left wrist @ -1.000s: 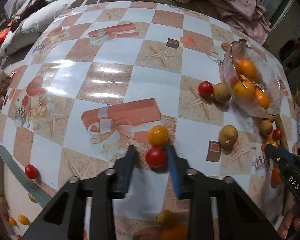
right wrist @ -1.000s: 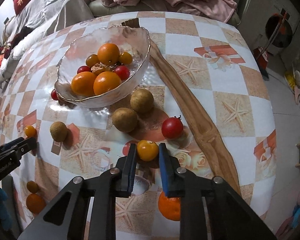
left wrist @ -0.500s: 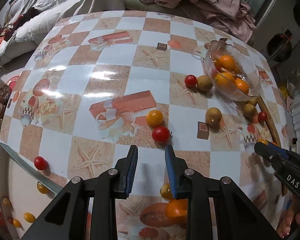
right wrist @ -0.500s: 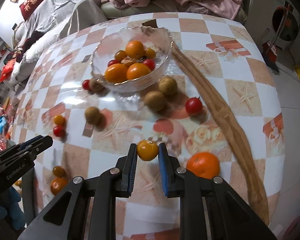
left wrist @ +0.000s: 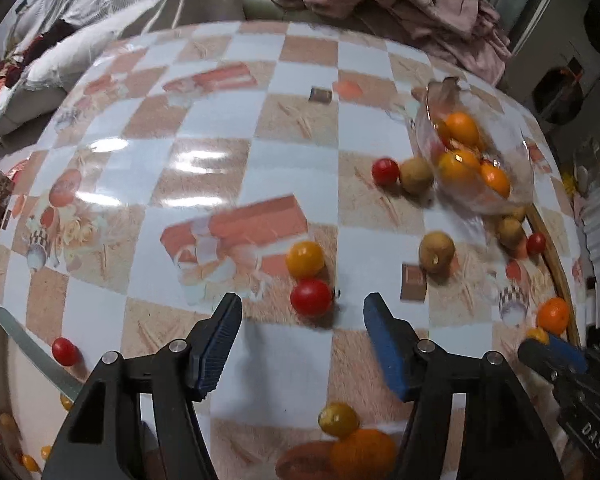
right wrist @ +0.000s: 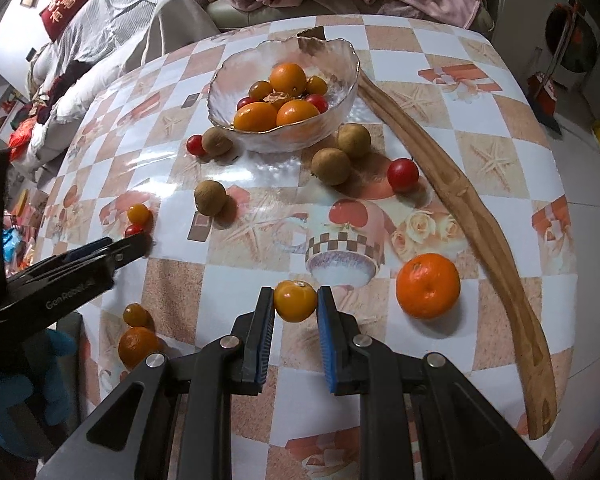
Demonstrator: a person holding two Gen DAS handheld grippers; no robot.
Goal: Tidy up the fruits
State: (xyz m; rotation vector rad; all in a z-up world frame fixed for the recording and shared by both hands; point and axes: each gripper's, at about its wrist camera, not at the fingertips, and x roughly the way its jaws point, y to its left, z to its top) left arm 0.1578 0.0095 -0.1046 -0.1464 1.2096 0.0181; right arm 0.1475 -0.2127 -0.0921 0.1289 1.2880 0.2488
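A small orange-yellow round fruit (right wrist: 295, 301) is pinched between the 2 blue-padded fingers of the right gripper (right wrist: 296, 308), seemingly raised a little off the glossy checkered worktop (right wrist: 480, 136). From there the clear glass bowl with a wavy gilt rim (right wrist: 342, 92), already holding oranges and small tomatoes, lies straight ahead and well apart, past the printed cup on the cloth. The coming carry is judged to turn on that line: forward along the fingers, with 2 brown round fruits (right wrist: 342, 152) just in front of the bowl to be cleared from above.

The left gripper (left wrist: 302, 344) is held with its fingers spread wide and nothing between them. A small red cherry tomato (left wrist: 311, 297) lies on the worktop just ahead of the gap, slightly left of its middle, with a small yellow-orange tomato (left wrist: 305, 258) touching it on the far side. The tomato is round, so no axis needs matching; the left gripper is much nearer to it.
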